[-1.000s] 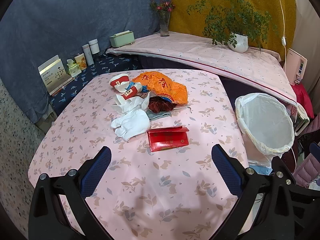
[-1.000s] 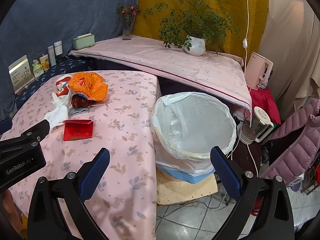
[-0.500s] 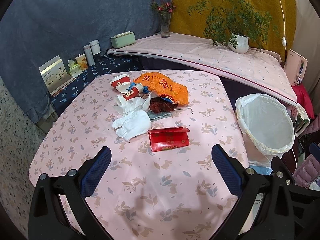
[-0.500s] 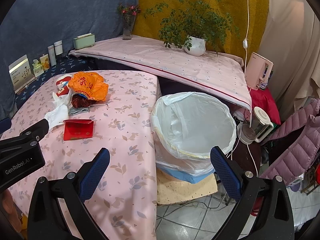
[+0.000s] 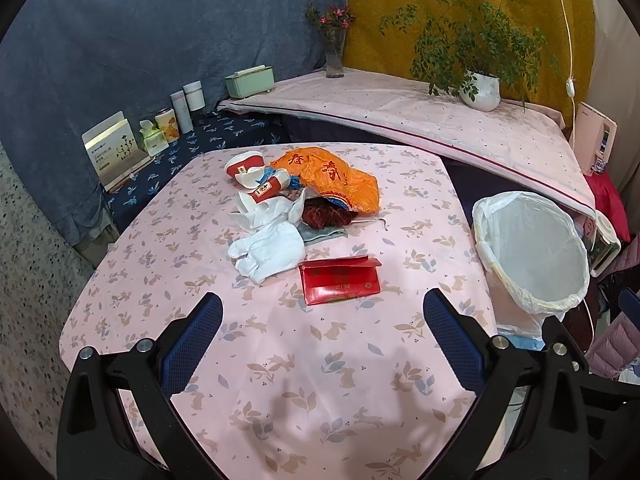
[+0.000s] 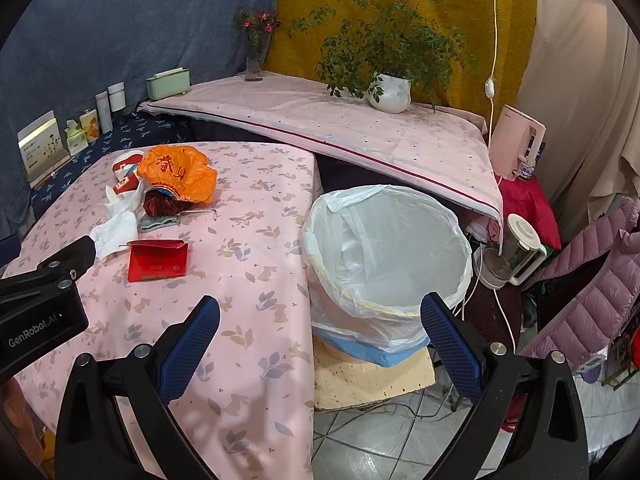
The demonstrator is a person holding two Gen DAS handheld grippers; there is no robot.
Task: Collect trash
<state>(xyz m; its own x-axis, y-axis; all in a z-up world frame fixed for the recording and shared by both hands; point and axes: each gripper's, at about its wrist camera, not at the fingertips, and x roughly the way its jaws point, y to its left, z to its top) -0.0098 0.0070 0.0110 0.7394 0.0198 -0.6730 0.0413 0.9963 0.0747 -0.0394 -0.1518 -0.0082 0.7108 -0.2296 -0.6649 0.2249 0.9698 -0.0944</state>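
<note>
A pile of trash lies on the pink table (image 5: 320,368): a red envelope (image 5: 339,284), white tissues (image 5: 269,246), an orange plastic bag (image 5: 332,178), a dark red clump (image 5: 326,216) and red-and-white paper cups (image 5: 256,178). A bin with a white liner (image 5: 532,248) stands to the table's right. My left gripper (image 5: 322,344) is open and empty, above the table, short of the envelope. My right gripper (image 6: 320,340) is open and empty, near the bin (image 6: 384,248) at the table's right edge. The envelope (image 6: 158,266) and orange bag (image 6: 178,174) show at its left.
A raised pink-covered shelf (image 5: 400,120) runs behind the table with a potted plant (image 5: 480,88), a flower vase (image 5: 334,54) and a green box (image 5: 250,80). Cups and cartons (image 5: 176,120) stand on a blue surface at left. A purple jacket (image 6: 592,288) and a blender (image 6: 516,252) are on the right.
The left wrist view has shifted slightly, so the trash sits a little lower in frame. Both grippers stay open and empty.
</note>
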